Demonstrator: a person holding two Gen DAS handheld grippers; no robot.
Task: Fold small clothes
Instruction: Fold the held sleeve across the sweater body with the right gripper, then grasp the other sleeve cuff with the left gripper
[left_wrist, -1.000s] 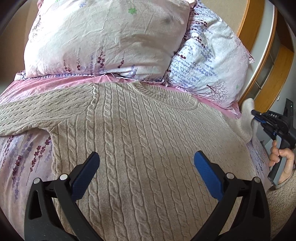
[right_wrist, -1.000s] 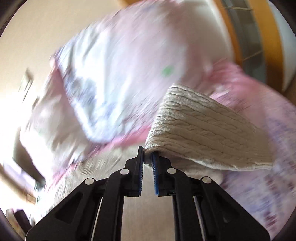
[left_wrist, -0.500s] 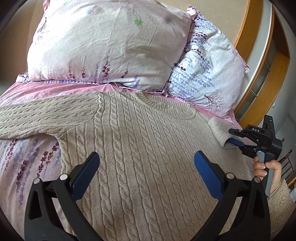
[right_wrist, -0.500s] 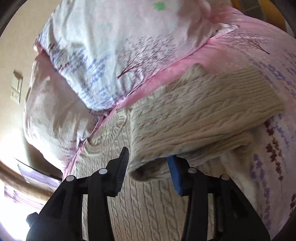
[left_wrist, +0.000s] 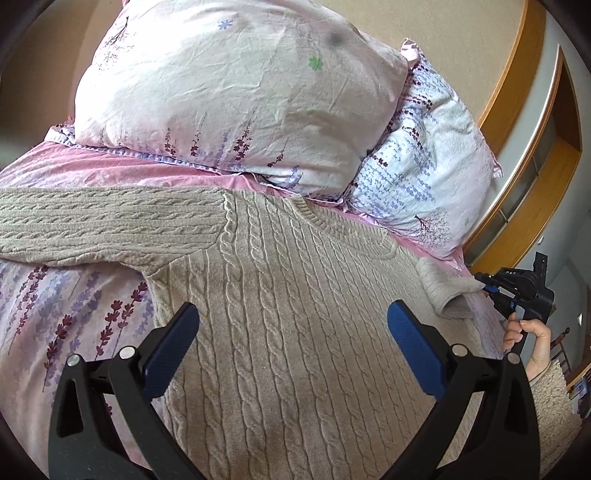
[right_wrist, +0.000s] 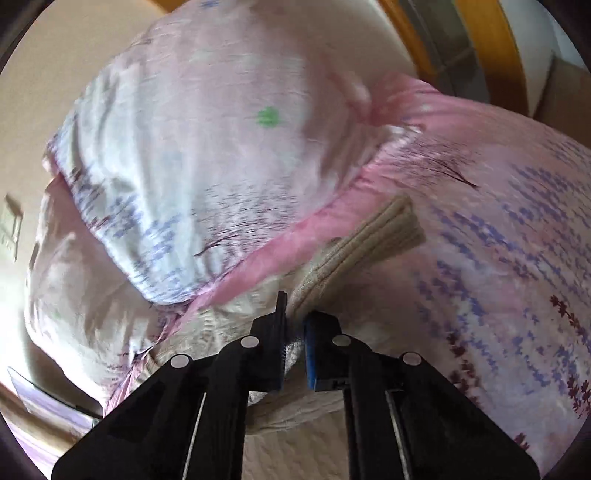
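A beige cable-knit sweater (left_wrist: 288, 314) is laid flat on a pink floral bed cover (left_wrist: 74, 314), and it serves as the landmark here. In the left wrist view its whole upper body is seen: the neckline (left_wrist: 332, 225) is turned toward two floral pillows (left_wrist: 236, 92), so the long axis of the body is run from the camera toward the pillows, while one sleeve (left_wrist: 103, 225) is stretched out sideways at the shoulder, across that axis. The left gripper (left_wrist: 291, 332) is held above the sweater's chest with its blue pads spread wide and nothing between them. At the sweater's far shoulder, on the side away from the stretched sleeve, the other sleeve's cuff (left_wrist: 443, 291) is seen lifted and pulled outward by the right gripper (left_wrist: 491, 291), with the person's hand (left_wrist: 528, 339) wrapped on its handle; a wooden bed frame (left_wrist: 517, 110) is seen beyond. What that view cannot settle is given by the blurred right wrist view: the right gripper (right_wrist: 294, 347) is clamped tightly on the knit of the sleeve (right_wrist: 362, 251), whose ribbed length is extended away from the pads toward the pillow edge (right_wrist: 207, 155), over the bed cover (right_wrist: 498, 240). The sweater's body is barely shown there, as a pale blur below the pads.
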